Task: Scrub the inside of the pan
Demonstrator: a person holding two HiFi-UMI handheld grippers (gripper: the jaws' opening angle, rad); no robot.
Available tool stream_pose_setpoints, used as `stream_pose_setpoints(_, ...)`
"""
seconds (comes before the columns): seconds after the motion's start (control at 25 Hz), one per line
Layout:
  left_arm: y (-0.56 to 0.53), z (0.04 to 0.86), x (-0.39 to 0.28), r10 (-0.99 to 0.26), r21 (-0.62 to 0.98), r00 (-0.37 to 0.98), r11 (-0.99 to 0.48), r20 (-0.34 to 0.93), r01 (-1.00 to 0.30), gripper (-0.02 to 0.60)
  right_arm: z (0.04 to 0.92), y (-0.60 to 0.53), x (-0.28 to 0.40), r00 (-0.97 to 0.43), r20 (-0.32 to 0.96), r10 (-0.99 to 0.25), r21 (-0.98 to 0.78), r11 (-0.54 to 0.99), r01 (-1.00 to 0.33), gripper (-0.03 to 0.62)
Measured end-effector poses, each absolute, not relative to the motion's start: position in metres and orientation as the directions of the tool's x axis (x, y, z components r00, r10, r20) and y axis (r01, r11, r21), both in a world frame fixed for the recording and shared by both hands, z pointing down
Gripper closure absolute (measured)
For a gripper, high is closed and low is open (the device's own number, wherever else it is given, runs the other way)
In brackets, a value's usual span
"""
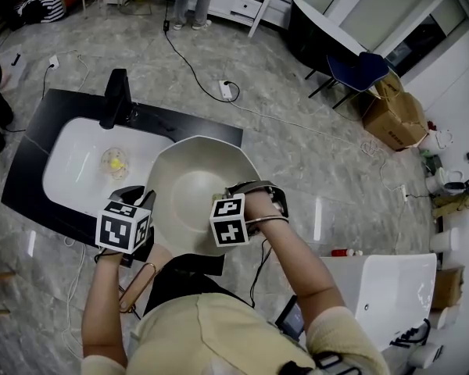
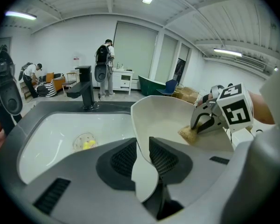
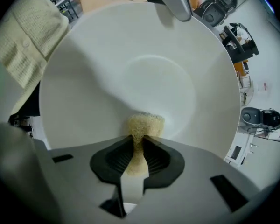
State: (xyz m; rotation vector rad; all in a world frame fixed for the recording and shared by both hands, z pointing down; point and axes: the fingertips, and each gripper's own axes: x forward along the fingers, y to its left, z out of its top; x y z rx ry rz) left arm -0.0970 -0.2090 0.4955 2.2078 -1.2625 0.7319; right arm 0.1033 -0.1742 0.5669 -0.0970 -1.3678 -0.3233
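A wide off-white pan is held tilted over the near rim of a white sink. My left gripper is shut on the pan's rim, its pads on either side of the thin wall. My right gripper is shut on a tan scrubbing sponge, whose tip presses on the pan's inner wall below the flat bottom. From the left gripper view the sponge and the right gripper sit inside the pan. In the head view both grippers flank the pan's near edge.
A black faucet stands at the sink's far side on a black counter. A yellow item lies on the sink drain. Cables and a power strip lie on the floor; boxes and a chair stand at right.
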Motion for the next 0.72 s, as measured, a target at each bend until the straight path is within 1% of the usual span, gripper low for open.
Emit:
stream_pose_setpoints(0.36,-0.21,0.495,-0.098,-0.619,0.155,0.434,-0.452,0.655,-0.879,0.492,0.571,-0.211,0.097,0.15,0.943,-0.298,0.265,0.942,0.206,0.514)
stream_pose_setpoints(0.52,-0.21,0.496,-0.098,-0.618,0.156,0.435,-0.453,0.655,-0.878,0.492,0.572,-0.228,0.089,0.124,0.922,-0.367,0.346,0.924,0.159,0.514)
stream_pose_setpoints(0.72,-0.21,0.496,-0.098,-0.621,0.156,0.433,-0.45,0.653,-0.879,0.492,0.573,-0.241,0.078,0.087,0.902,-0.423,0.414,0.904,0.109,0.514)
